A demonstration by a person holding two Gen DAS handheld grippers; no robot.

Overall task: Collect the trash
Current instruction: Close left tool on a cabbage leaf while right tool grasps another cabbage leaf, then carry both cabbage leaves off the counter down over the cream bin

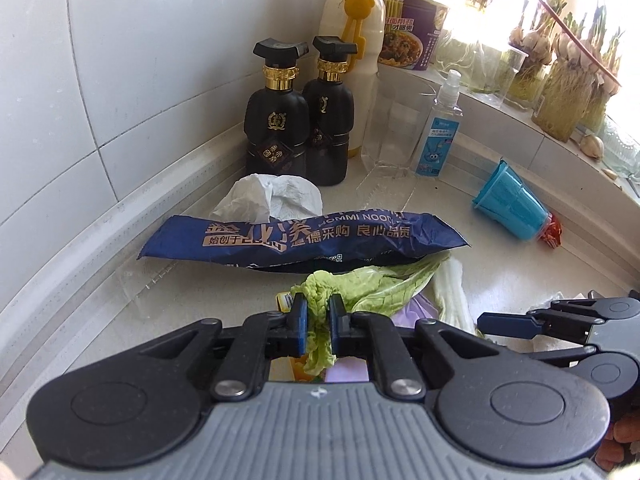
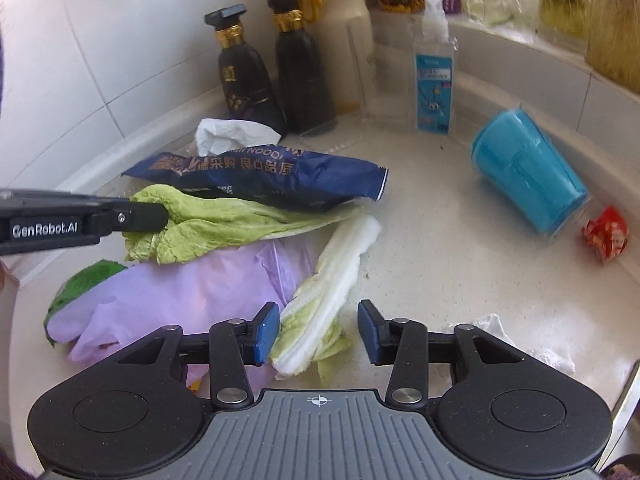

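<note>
My left gripper [image 1: 318,320] is shut on a green cabbage leaf [image 1: 380,284]; in the right wrist view its fingers [image 2: 148,216] pinch that leaf [image 2: 224,220] at the left. My right gripper [image 2: 318,334] stands open over the counter, with a white cabbage stalk [image 2: 336,276] lying between its fingers, the right pad clear of it. A blue noodle wrapper [image 2: 260,176] rests partly on the leaf, and a crumpled tissue [image 2: 228,132] sits behind it. A purple glove [image 2: 180,292] lies under the leaf. A blue cup [image 2: 528,176] lies on its side by a red wrapper [image 2: 604,236].
Two black bottles [image 1: 276,120], a white bottle with a yellow cap [image 1: 356,60], a clear glass [image 1: 396,128] and a spray bottle [image 1: 440,120] stand in the tiled corner. Sprouting garlic [image 1: 568,80] lines the sill. Another tissue [image 2: 520,340] lies near my right fingers.
</note>
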